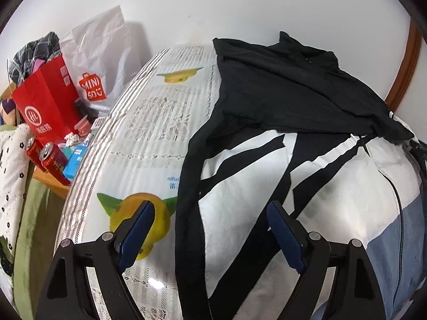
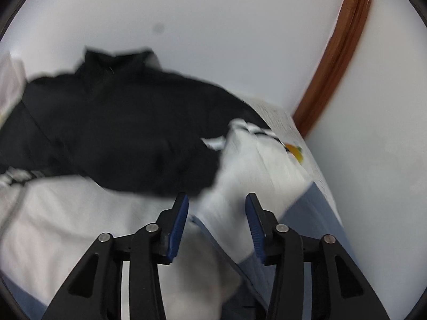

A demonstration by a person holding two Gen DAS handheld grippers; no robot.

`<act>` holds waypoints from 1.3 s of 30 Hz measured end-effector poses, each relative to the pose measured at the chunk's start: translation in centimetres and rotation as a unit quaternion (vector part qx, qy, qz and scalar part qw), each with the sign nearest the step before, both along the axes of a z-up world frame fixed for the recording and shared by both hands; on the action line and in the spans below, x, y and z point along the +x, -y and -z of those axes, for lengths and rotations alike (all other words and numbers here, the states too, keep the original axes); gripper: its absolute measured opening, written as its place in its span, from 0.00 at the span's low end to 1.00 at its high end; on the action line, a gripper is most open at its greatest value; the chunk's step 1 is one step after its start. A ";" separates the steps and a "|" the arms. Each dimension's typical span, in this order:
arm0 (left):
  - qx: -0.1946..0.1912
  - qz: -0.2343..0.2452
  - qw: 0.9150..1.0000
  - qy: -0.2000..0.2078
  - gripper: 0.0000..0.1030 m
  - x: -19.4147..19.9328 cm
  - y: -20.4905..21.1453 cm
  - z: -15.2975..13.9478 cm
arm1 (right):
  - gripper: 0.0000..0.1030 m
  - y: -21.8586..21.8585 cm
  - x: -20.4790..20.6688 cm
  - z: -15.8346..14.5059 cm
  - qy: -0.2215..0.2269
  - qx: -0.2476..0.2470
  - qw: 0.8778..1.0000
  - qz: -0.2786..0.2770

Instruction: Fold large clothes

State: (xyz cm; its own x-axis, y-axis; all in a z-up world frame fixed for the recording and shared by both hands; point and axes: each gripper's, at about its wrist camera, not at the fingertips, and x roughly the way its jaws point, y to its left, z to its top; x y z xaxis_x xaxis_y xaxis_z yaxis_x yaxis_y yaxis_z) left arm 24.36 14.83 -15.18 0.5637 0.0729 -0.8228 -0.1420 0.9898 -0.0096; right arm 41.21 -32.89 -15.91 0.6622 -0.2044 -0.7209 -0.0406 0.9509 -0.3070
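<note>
A black, white and grey-blue jacket (image 1: 307,186) is lying spread over a table covered with a lemon-print tablecloth (image 1: 149,138), filling the centre and right of the left wrist view. Its black upper part, collar at the top, is sitting in the upper right of that frame, while the white panels crossed by black stripes are running down the middle and a grey-blue panel with a dark zipper is showing at the lower right.

The left gripper (image 1: 210,229) is hanging at the bottom of its frame with its blue-padded jaws standing wide apart and nothing between them; one pad is sitting over the tablecloth's lemon print, the other over the white fabric.

In the right wrist view, which is blurred, the jacket (image 2: 114,133) is filling the left and centre, black section above, white and grey-blue below. The right gripper (image 2: 216,224) is sitting at the bottom centre, its jaws partly apart and gripping nothing, with a white fold of the jacket lying beneath the gap; whether the pads are touching the cloth cannot be told.

At the far left of the left wrist view, a red paper bag (image 1: 45,101), a white Miniso bag (image 1: 98,61) and two red drink cans (image 1: 50,160) are crowding a side surface. A brown wooden door frame (image 2: 339,50) is curving along the white wall at the upper right.
</note>
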 end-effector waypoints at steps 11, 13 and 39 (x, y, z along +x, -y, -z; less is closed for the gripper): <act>0.004 -0.007 1.000 -0.015 0.83 0.9 0.3 1.2 | 0.10 7.0 1.8 -0.6 0.023 0.114 0.989 0.095; 0.001 -0.008 1.000 -0.015 0.83 0.9 0.1 1.2 | 0.15 6.8 1.3 -1.6 0.026 0.119 0.989 0.086; -0.022 0.041 0.998 0.033 0.83 -3.1 3.3 -5.1 | 0.63 18.4 -21.3 1.7 -0.041 0.079 0.978 0.189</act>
State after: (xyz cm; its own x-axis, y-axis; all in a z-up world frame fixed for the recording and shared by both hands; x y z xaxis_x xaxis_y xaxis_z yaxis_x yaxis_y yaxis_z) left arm 21.29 11.51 -10.11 0.6196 -0.0121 -0.7848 -0.0573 0.9965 -0.0606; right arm 19.95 -51.29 -17.56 0.4994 -0.3059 -0.8106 0.3050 0.9378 -0.1660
